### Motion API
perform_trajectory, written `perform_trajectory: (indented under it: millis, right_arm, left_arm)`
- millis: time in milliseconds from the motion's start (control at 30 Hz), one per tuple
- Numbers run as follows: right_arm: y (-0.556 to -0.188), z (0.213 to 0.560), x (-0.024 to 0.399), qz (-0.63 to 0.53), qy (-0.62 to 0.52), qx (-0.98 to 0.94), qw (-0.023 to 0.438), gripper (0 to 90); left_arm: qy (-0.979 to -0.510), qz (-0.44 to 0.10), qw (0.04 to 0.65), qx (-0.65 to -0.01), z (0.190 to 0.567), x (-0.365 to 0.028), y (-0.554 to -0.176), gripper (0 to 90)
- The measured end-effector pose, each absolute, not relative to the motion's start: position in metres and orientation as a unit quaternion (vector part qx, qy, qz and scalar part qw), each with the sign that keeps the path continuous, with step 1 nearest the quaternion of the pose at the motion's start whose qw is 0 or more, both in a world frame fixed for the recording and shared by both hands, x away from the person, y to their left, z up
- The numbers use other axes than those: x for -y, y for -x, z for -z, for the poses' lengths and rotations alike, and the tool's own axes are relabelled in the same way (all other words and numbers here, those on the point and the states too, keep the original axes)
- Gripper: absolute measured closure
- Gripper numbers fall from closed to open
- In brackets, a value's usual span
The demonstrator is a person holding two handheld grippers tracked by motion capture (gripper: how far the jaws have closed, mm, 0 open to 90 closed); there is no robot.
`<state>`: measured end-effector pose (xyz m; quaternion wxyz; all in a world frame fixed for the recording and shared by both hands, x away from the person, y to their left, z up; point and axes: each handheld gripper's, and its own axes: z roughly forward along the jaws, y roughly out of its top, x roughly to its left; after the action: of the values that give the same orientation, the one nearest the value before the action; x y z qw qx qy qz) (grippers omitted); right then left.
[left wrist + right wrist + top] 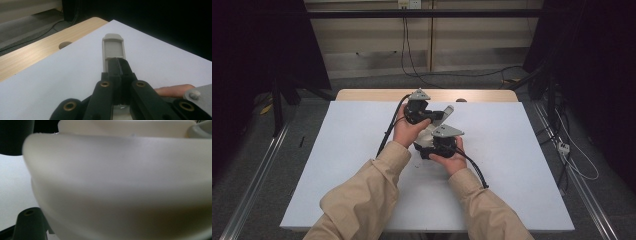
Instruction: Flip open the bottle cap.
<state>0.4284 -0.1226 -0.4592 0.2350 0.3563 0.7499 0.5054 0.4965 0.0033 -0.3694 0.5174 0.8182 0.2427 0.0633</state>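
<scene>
At the table's middle, my left gripper (432,116) is shut on a flat grey handle-like piece (446,112) that sticks out to the right above a white bowl (426,136). In the left gripper view the black jaws (119,62) press together on that grey piece (113,47), whose rounded end points away. My right gripper (426,150) sits just below, against the bowl's near side, shut on the bowl. The right gripper view has the bowl's white wall (120,182) very close, and one black jaw shows at the lower left.
A white sheet (512,165) covers the table. A strip of bare wood with a round hole (64,45) runs along the far edge (460,100). Cables trail over the floor behind and at the right. A fingertip (175,90) lies on the sheet beside the left gripper.
</scene>
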Motion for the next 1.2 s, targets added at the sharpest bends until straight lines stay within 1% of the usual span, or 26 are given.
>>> perform_trajectory:
  millis: [333, 633, 767, 933, 967, 1033, 1100, 1167, 1200]
  right_arm:
    - [-0.428, 0.459, 0.123, -0.505, -0.357, -0.750, 0.234, 18.8]
    - [-0.428, 0.459, 0.123, -0.505, -0.356, -0.750, 0.234, 18.7]
    - [-0.428, 0.459, 0.122, -0.503, -0.358, -0.750, 0.236, 18.6]
    - [-0.428, 0.459, 0.122, -0.502, -0.358, -0.751, 0.234, 18.3]
    - [-0.428, 0.459, 0.122, -0.501, -0.359, -0.752, 0.234, 17.9]
    - [-0.428, 0.460, 0.123, -0.494, -0.366, -0.754, 0.232, 13.5]
    - [-0.428, 0.462, 0.123, -0.487, -0.378, -0.755, 0.225, 10.1]
    - [-0.428, 0.461, 0.125, -0.487, -0.385, -0.752, 0.224, 9.2]
    - [-0.428, 0.461, 0.125, -0.487, -0.385, -0.752, 0.224, 9.2]
  left_arm:
    - [-0.818, -0.060, 0.517, -0.245, 0.372, -0.002, -0.498, 90.0]
    - [-0.823, -0.070, 0.510, -0.238, 0.372, -0.001, -0.496, 90.0]
    - [-0.817, -0.060, 0.520, -0.240, 0.374, -0.003, -0.497, 90.0]
    - [-0.814, -0.064, 0.523, -0.243, 0.371, -0.006, -0.496, 89.9]
    - [-0.813, -0.065, 0.524, -0.245, 0.370, -0.007, -0.496, 89.1]
    - [-0.811, -0.065, 0.525, -0.249, 0.368, -0.009, -0.495, 86.5]
    - [-0.809, -0.064, 0.526, -0.254, 0.367, -0.012, -0.494, 81.4]
    - [-0.808, -0.064, 0.525, -0.259, 0.365, -0.014, -0.493, 74.8]
    - [-0.806, -0.066, 0.526, -0.263, 0.365, -0.015, -0.492, 74.8]
